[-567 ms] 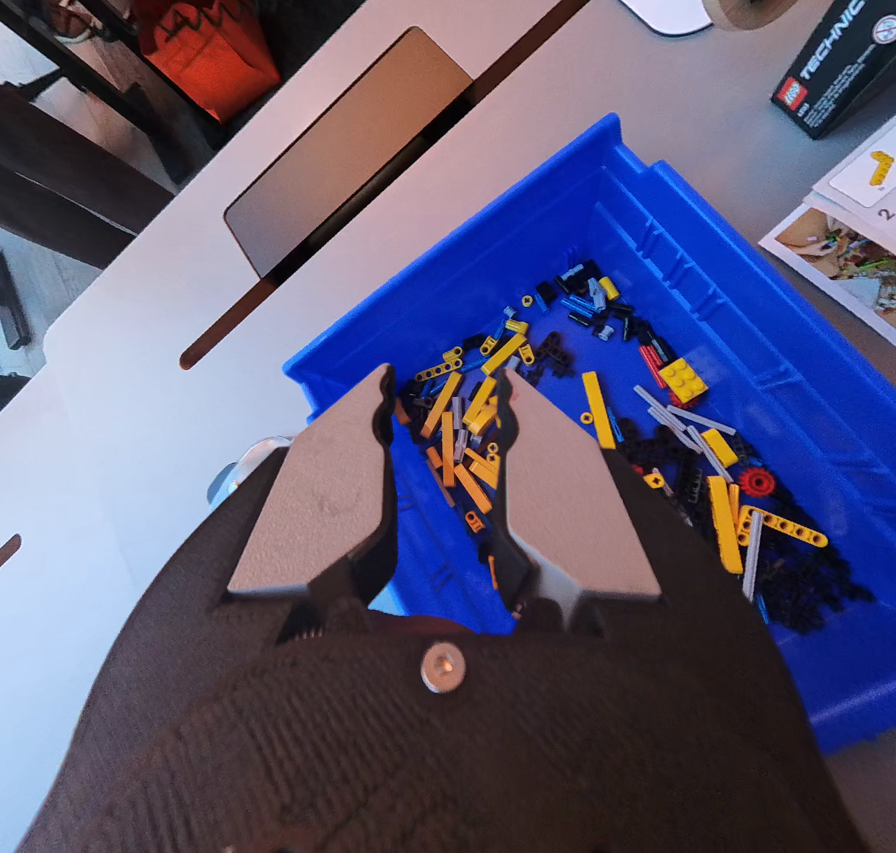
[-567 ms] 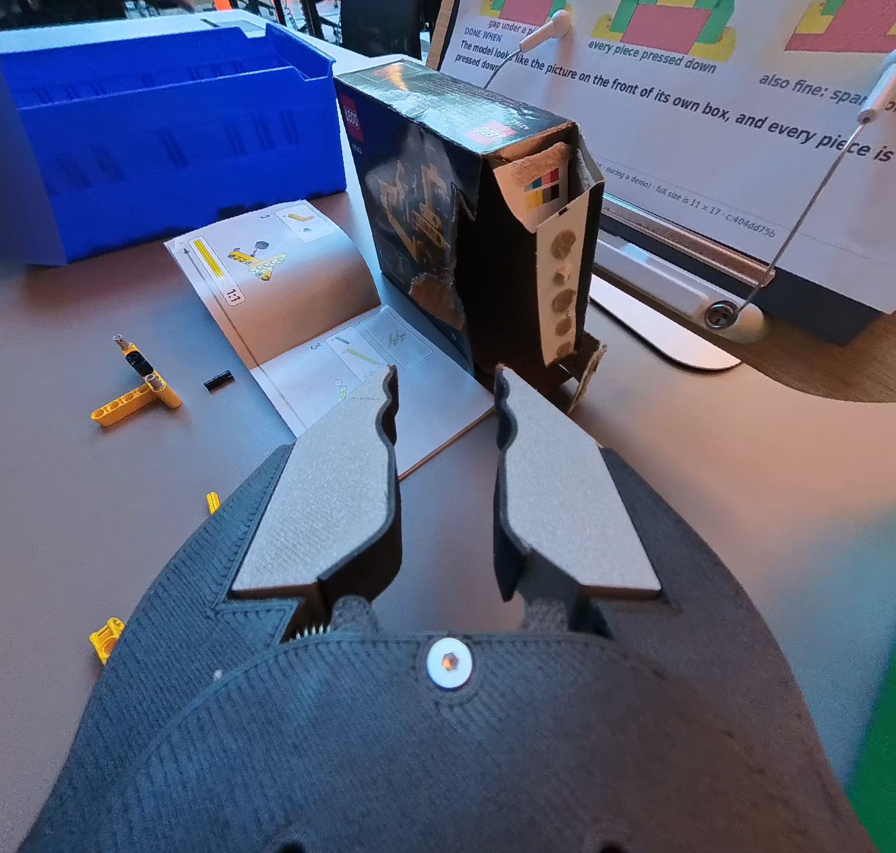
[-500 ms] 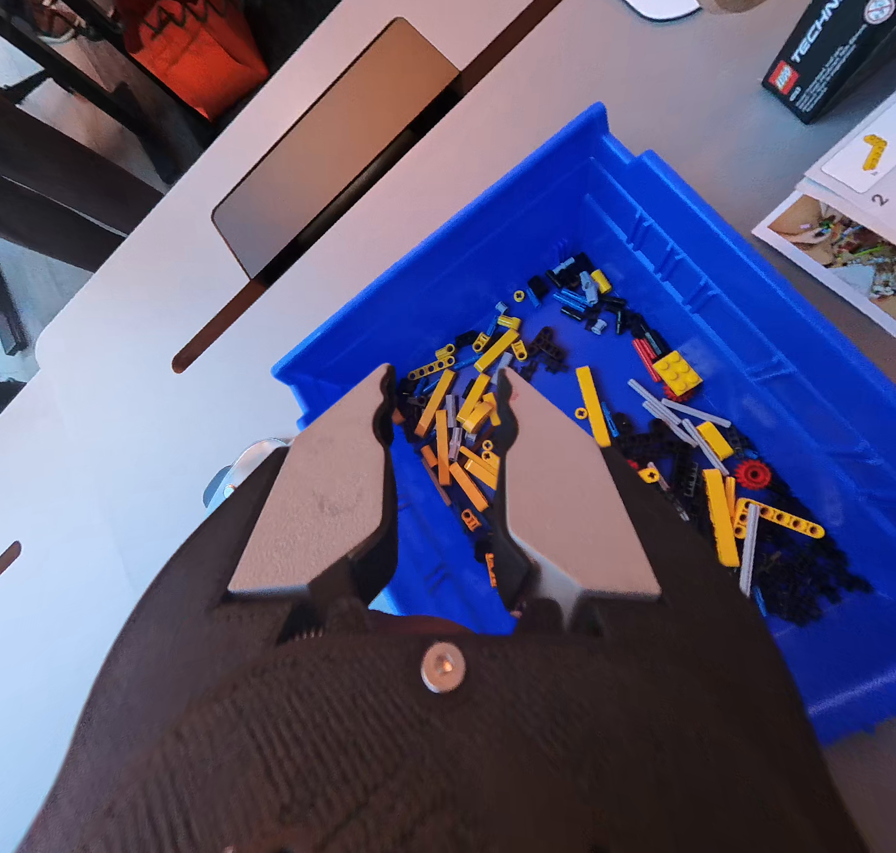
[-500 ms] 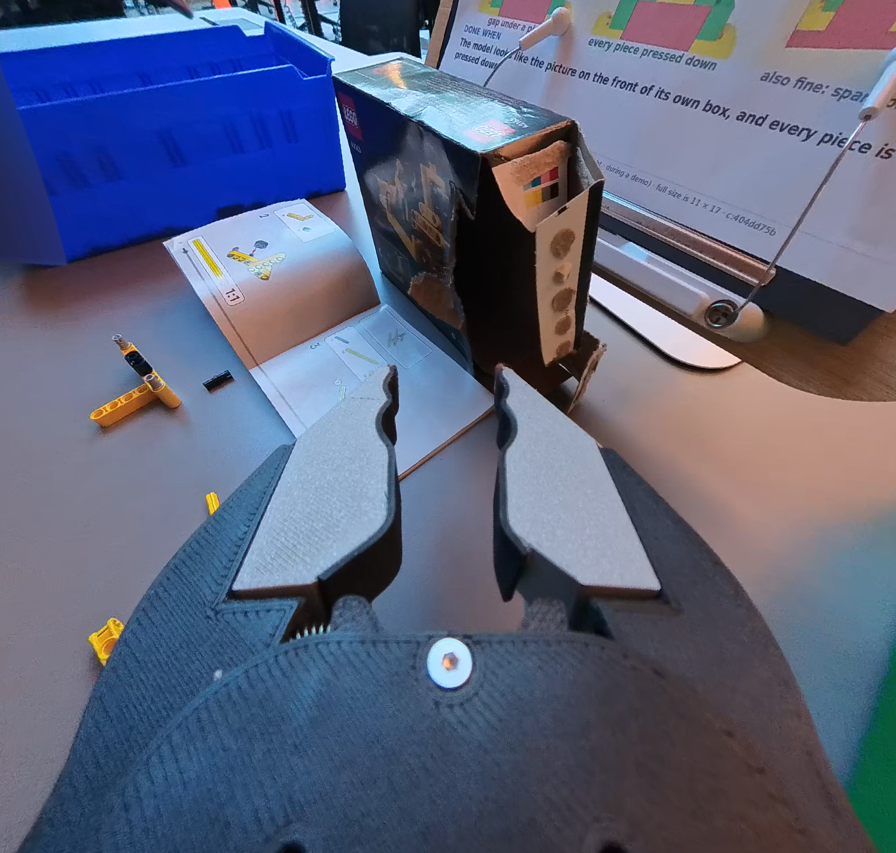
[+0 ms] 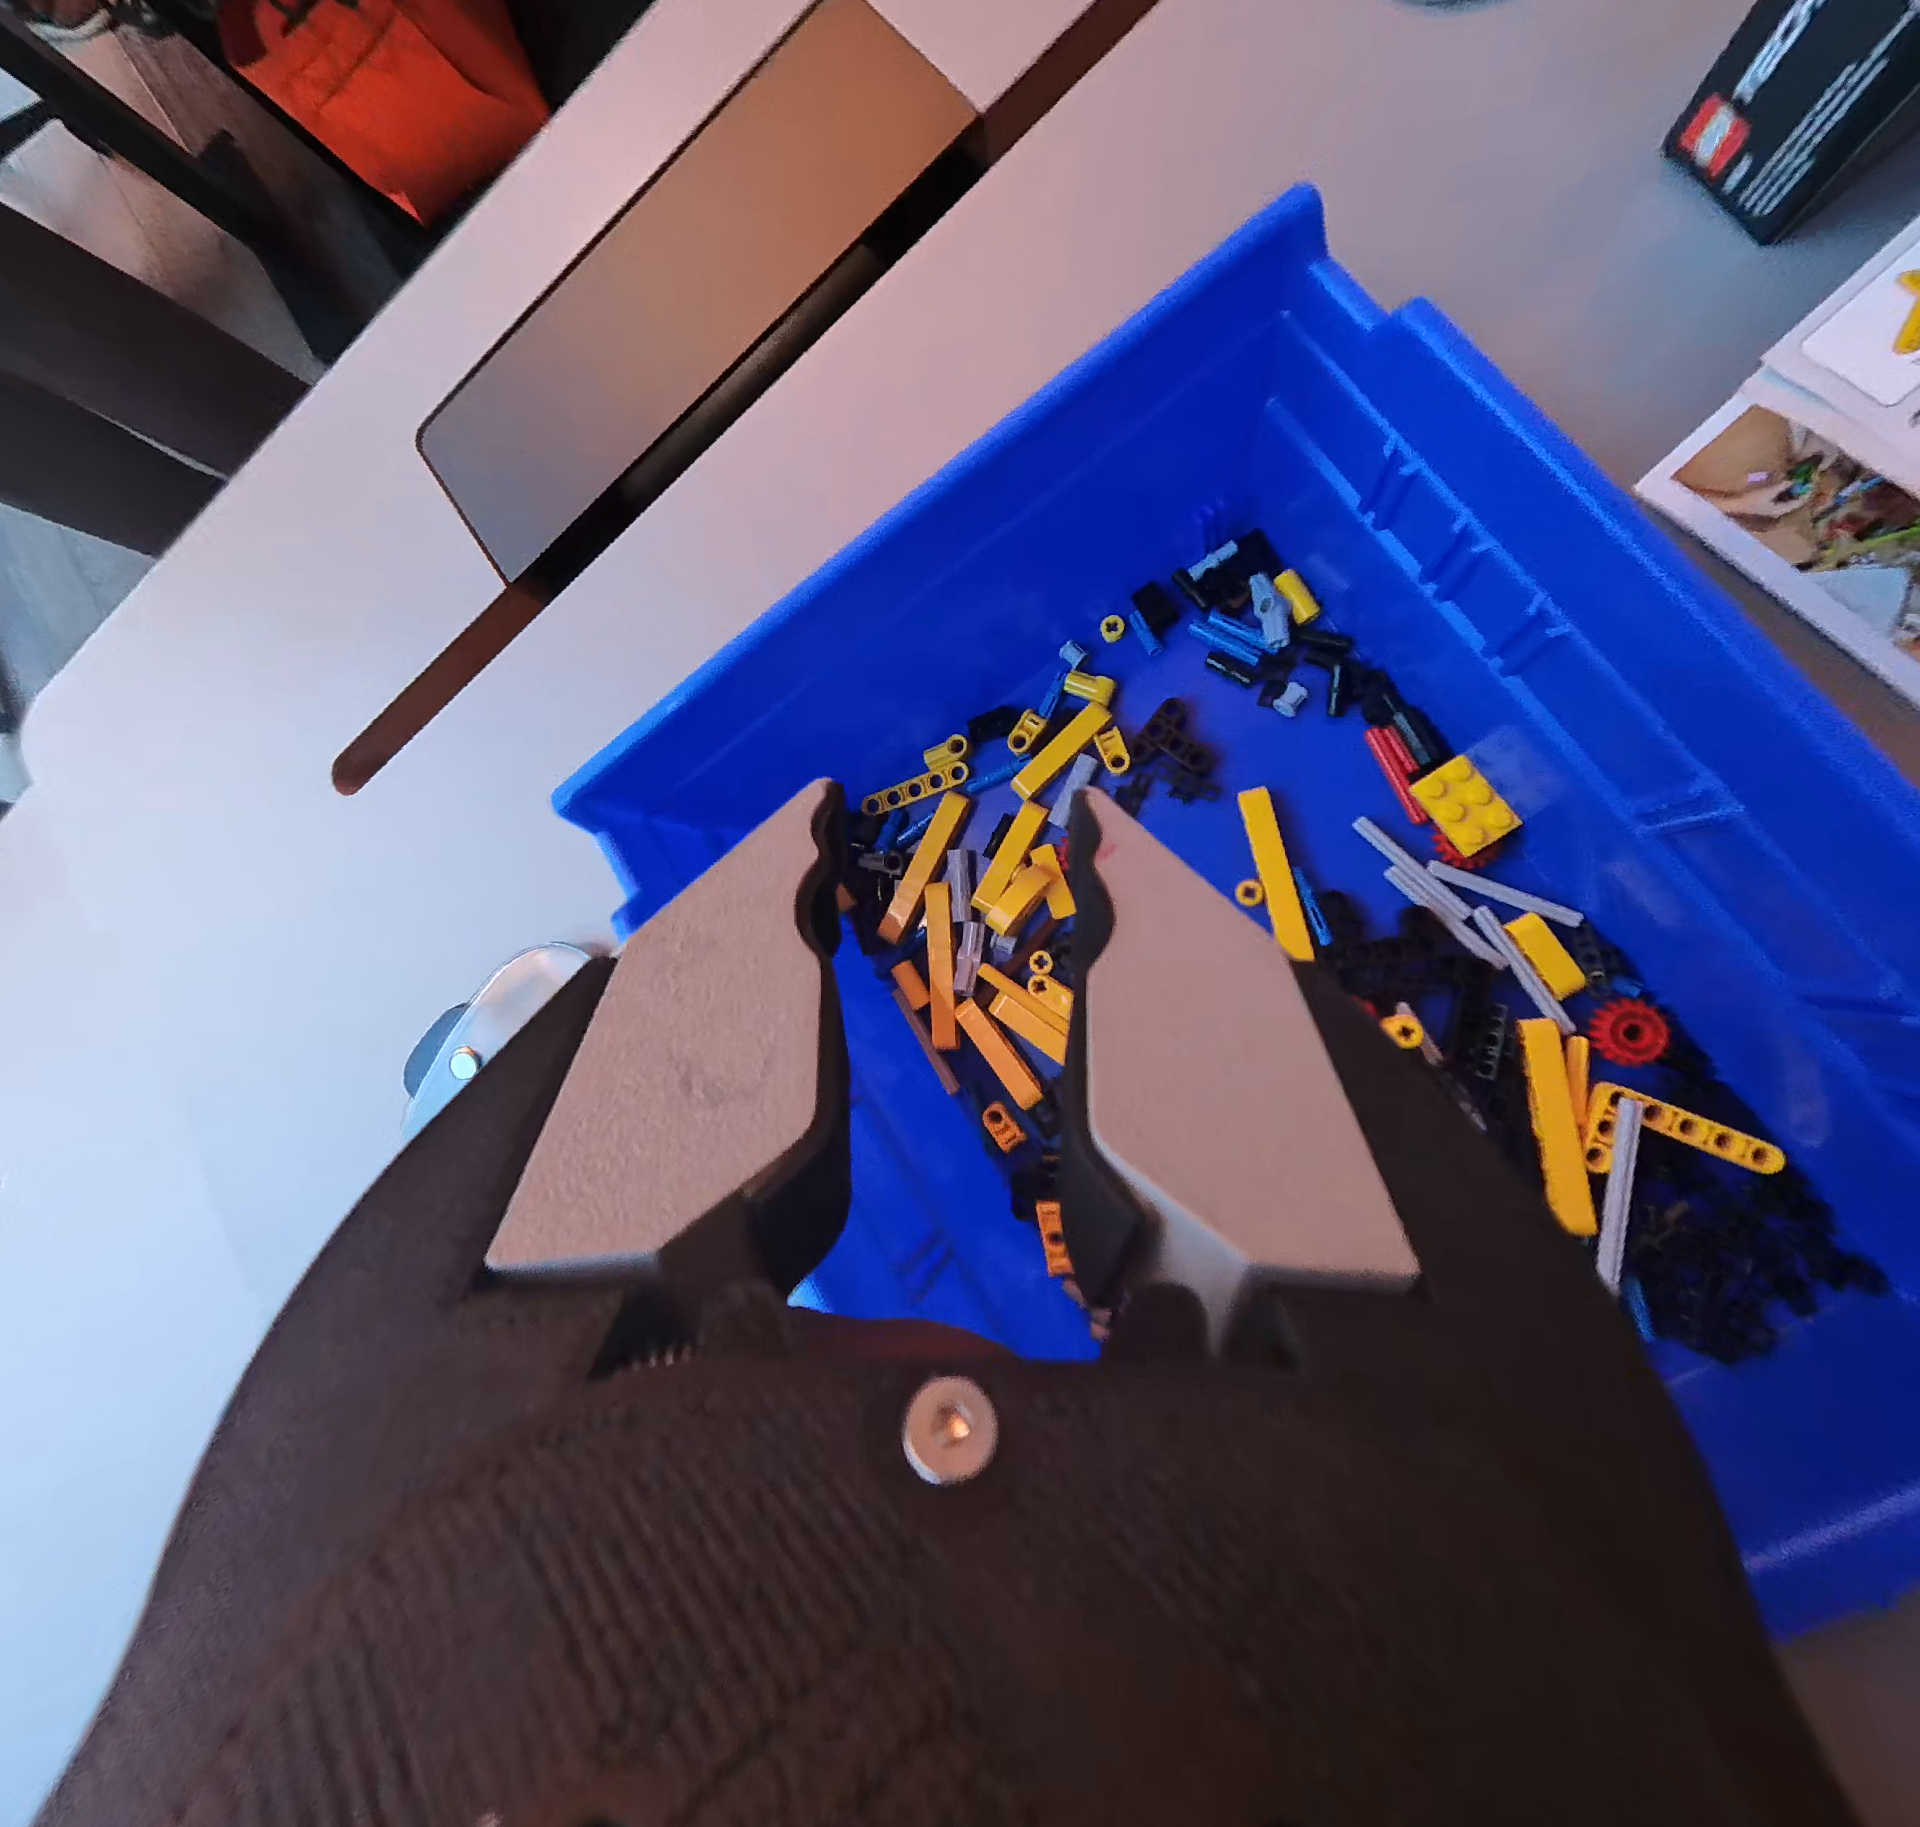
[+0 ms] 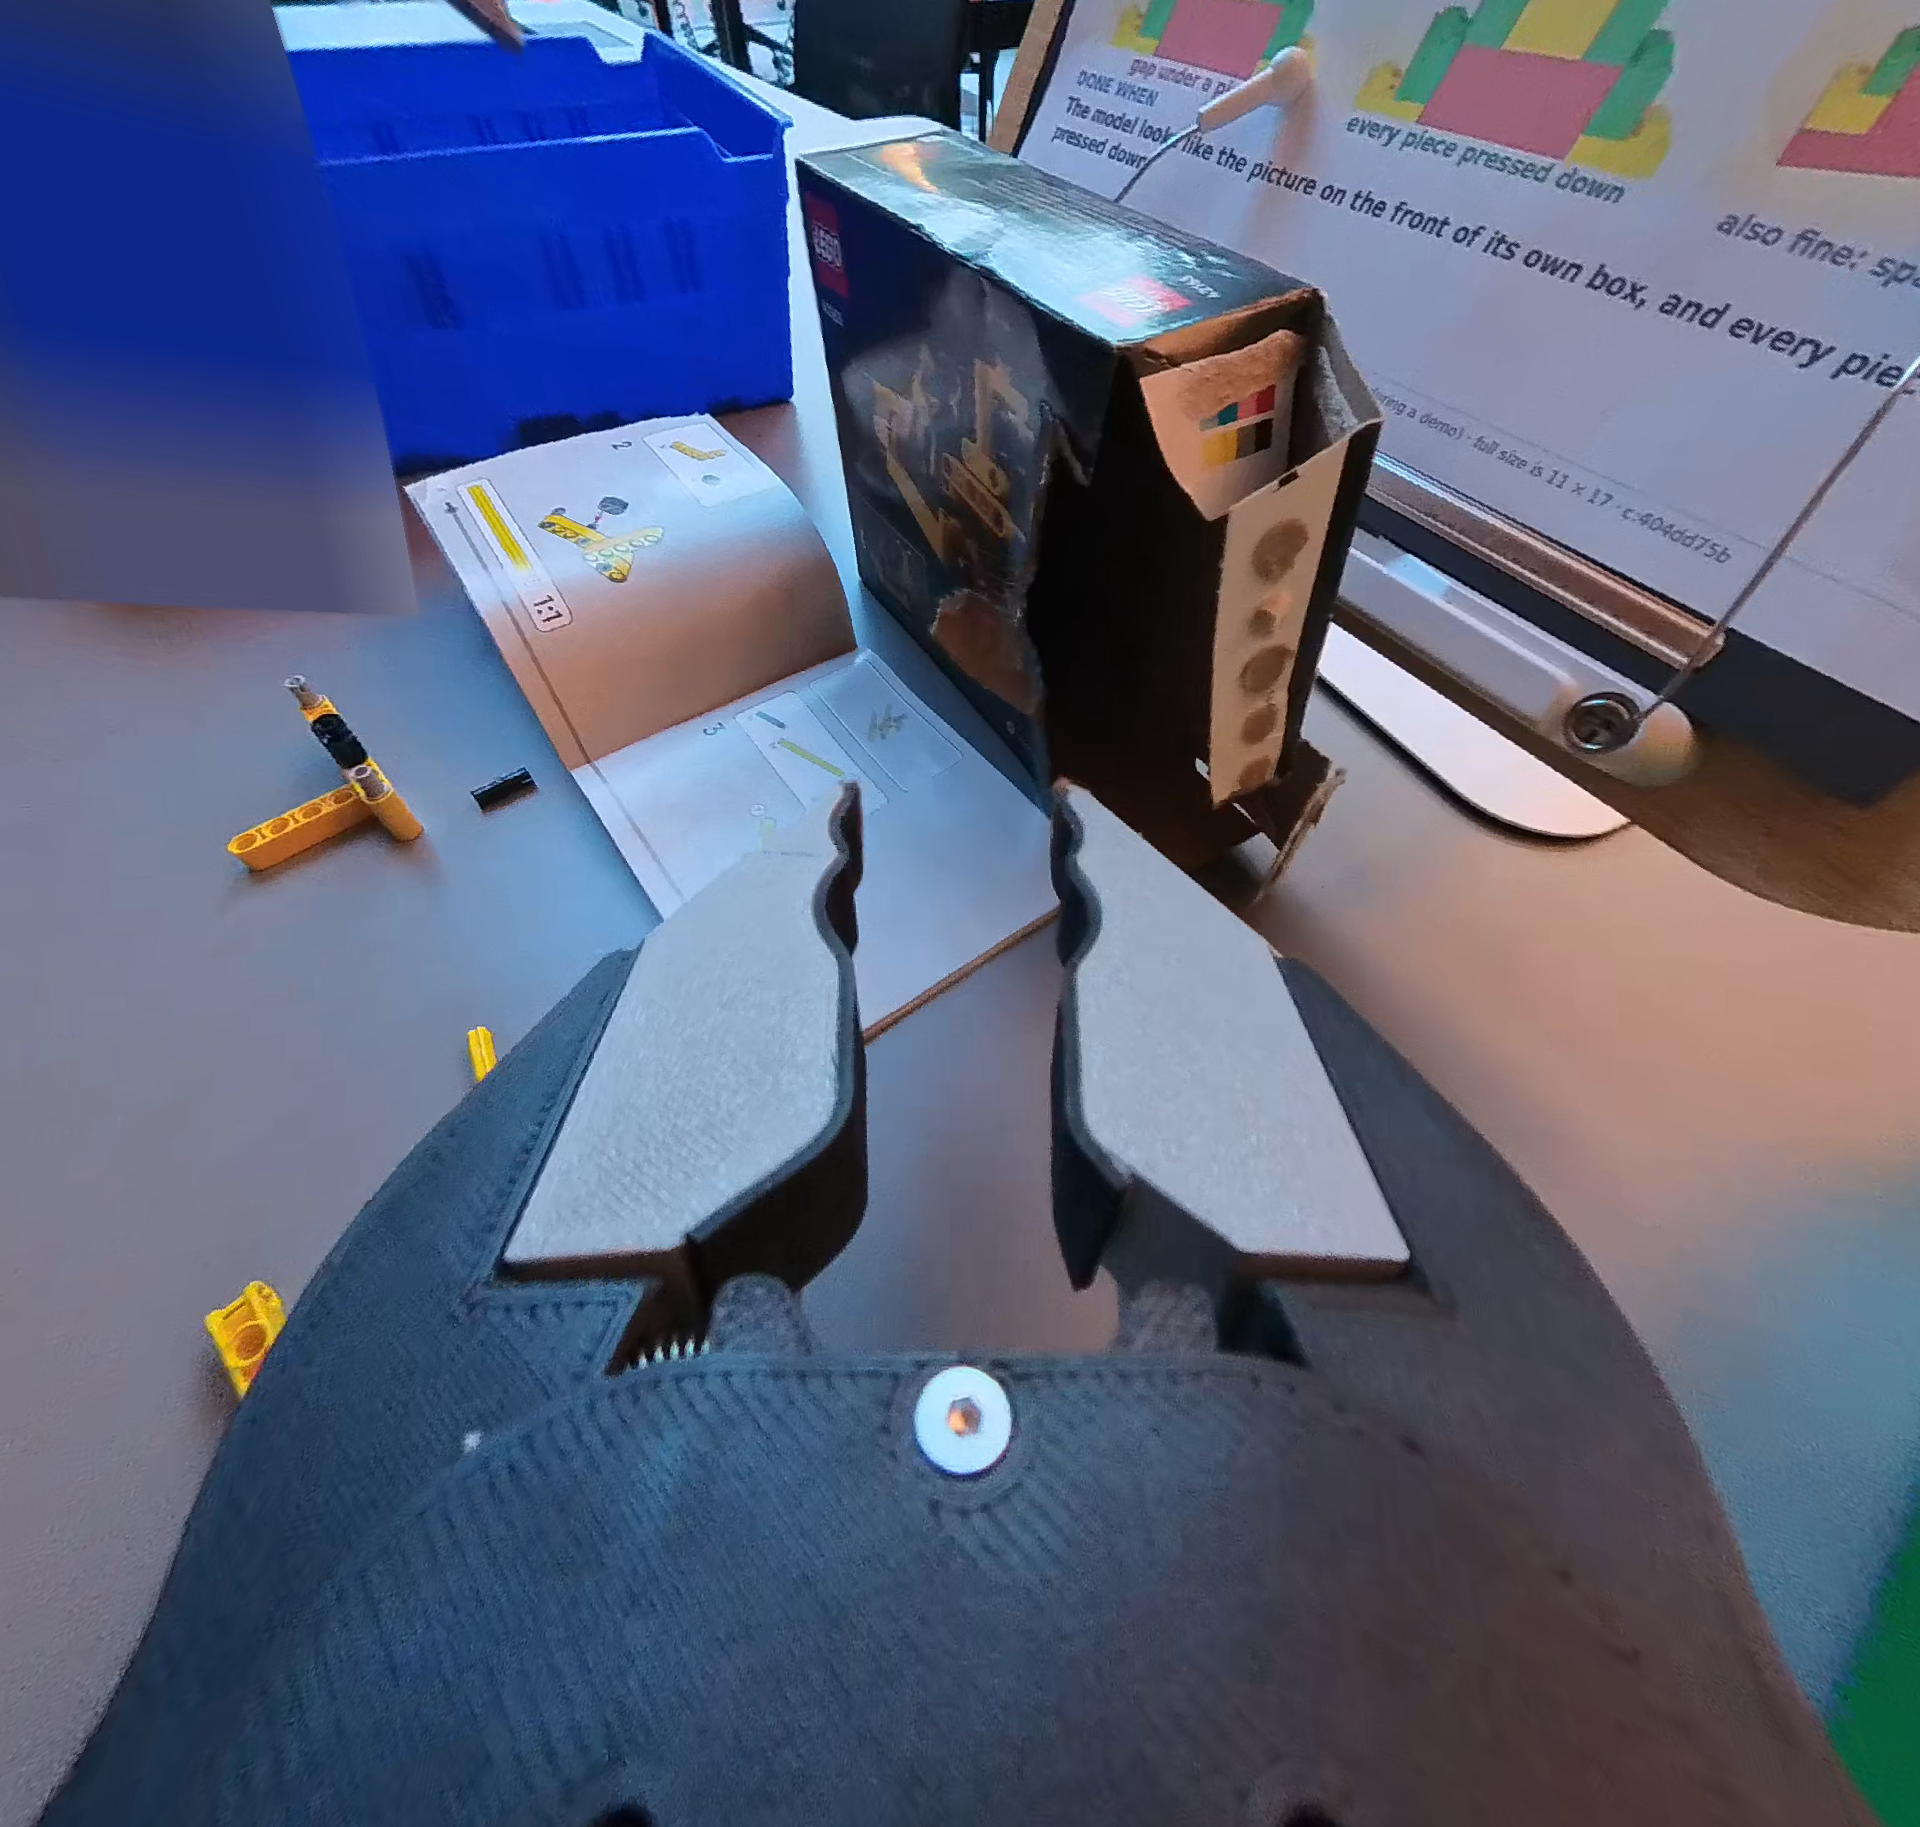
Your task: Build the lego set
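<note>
A blue bin (image 5: 1621, 697) holds several loose yellow, black, grey and blue lego pieces (image 5: 997, 936). My left gripper (image 5: 951, 811) hangs open and empty above the bin's near left corner, its jaws framing a cluster of yellow beams. In the right wrist view my right gripper (image 6: 954, 806) is open and empty, low over the table at the near edge of the open instruction booklet (image 6: 707, 634). A small yellow and black assembly (image 6: 332, 780) lies on the table to its left, with a black pin (image 6: 503, 788) beside it.
The black lego box (image 6: 1049, 468) stands upright behind the booklet; it also shows in the left wrist view (image 5: 1808, 84). A printed sign board (image 6: 1558, 167) stands at the back right. Small yellow pieces (image 6: 245, 1330) lie near my right gripper. The bin shows at the back left (image 6: 561, 250). One gripper's finger ends stand about 45 cm off the other's. The black pin (image 6: 503, 788) sits 15 cm or so from the ends of my right fingers.
My left gripper has shifted slightly over the bin; the view is a little blurred. The right gripper has hardly moved.
</note>
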